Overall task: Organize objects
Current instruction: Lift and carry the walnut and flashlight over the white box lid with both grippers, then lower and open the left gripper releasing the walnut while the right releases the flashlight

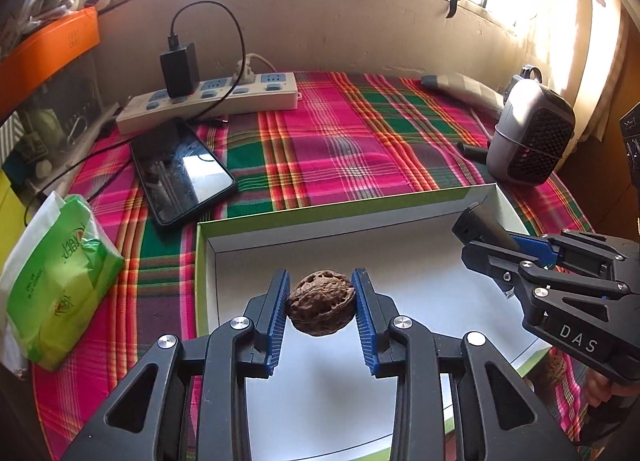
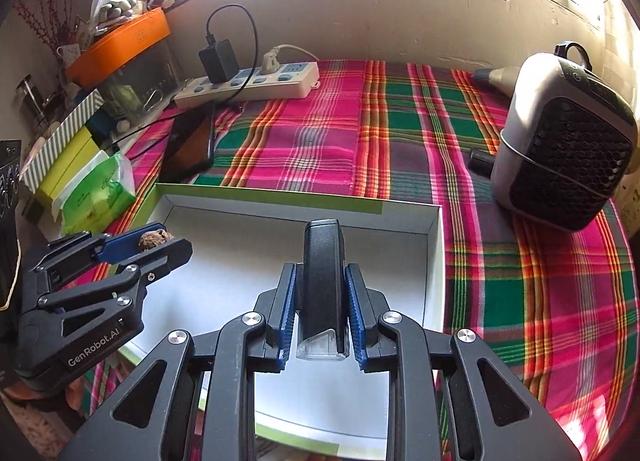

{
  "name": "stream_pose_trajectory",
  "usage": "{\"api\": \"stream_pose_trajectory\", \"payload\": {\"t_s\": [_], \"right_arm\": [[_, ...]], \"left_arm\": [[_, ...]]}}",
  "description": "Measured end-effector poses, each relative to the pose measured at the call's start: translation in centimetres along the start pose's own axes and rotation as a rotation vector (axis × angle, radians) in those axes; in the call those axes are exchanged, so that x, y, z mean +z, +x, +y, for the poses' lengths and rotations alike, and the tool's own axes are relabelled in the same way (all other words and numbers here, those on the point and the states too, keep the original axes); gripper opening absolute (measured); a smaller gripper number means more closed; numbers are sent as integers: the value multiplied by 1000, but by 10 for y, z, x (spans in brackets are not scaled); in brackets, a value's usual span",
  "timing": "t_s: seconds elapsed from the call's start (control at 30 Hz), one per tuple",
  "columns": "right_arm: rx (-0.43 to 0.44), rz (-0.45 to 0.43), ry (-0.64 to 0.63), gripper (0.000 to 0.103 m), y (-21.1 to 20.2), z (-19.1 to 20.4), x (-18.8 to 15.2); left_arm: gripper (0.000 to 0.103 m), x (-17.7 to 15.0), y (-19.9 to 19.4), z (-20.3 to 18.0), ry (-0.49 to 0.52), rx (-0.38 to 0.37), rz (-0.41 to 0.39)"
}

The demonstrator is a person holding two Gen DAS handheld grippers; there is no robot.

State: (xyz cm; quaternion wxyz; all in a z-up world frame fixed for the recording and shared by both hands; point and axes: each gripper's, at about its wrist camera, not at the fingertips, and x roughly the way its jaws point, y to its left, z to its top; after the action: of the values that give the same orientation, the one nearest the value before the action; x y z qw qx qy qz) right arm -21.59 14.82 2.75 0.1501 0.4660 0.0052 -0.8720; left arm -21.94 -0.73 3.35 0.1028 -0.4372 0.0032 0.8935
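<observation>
The box [image 1: 280,229] lies open under both grippers, its white floor bare below them. The right gripper [image 2: 320,301] pinches a dark slim device [image 2: 322,277] lengthwise above the box's right half. The left gripper [image 1: 322,301] clamps a walnut [image 1: 322,303] above the left half. To do this well, I would lower each almost to the floor before letting go, the round walnut especially, since it may roll.

One walnut [image 1: 321,302], one box [image 1: 400,209], one phone [image 1: 182,171], two tools [image 1: 322,311] [image 2: 322,311]
</observation>
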Motion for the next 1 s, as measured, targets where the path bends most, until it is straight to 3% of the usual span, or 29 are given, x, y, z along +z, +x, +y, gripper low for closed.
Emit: {"api": "stream_pose_trajectory", "payload": {"t_s": [0.3,1.0], "right_arm": [[-14,37,27,25,24,-7,4],[-38,9,9,25,30,-4,6]], "left_arm": [[30,7,18,6,-23,13,24],[30,9,31,8,-18,46,41]]}}
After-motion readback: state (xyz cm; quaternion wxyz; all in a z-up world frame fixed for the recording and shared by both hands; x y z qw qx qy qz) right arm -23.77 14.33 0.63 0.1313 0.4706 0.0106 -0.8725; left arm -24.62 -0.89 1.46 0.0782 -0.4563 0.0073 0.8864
